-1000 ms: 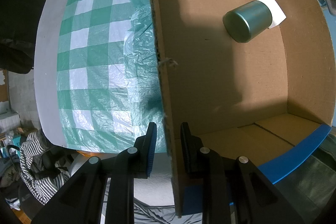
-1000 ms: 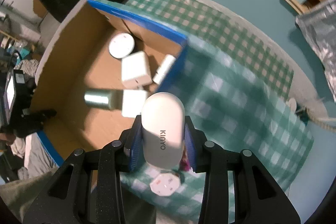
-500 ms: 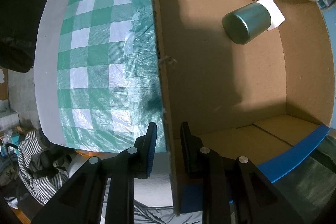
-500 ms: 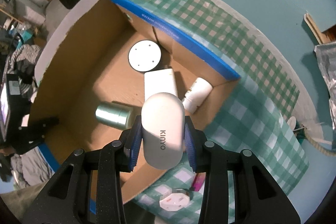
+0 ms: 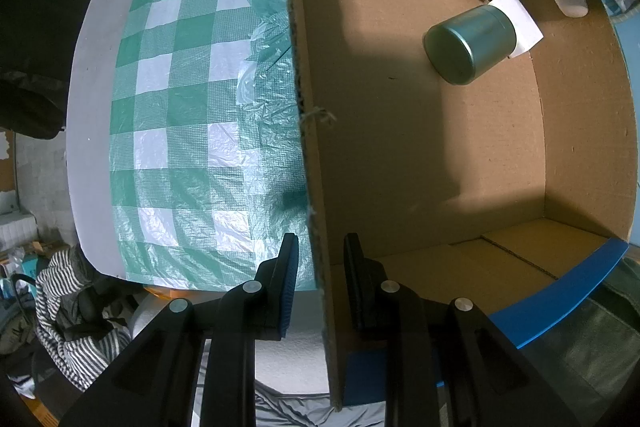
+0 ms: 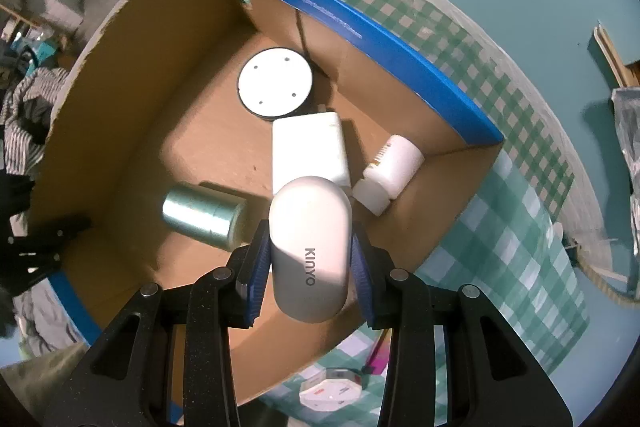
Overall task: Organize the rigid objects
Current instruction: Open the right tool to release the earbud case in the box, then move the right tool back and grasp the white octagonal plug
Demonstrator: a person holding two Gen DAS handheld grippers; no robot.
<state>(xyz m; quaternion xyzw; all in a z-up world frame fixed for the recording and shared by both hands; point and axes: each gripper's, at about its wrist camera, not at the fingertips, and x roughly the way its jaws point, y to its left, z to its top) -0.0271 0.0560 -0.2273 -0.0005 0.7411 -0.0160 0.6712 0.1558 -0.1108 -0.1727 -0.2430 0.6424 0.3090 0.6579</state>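
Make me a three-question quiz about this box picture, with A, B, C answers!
1. Where is the round metal can?
A. inside the cardboard box
B. on the checked cloth
C. on the floor

2. What colour is the capsule held by the right tool?
A. red
B. white
C. black

3. What is the left tool doing?
A. holding a cup
B. lifting the can
C. straddling the box wall

Answers:
1 A, the can lies on its side on the box floor.
2 B, its shell is plain white with grey letters.
3 C, one finger sits on each side of the cardboard wall.
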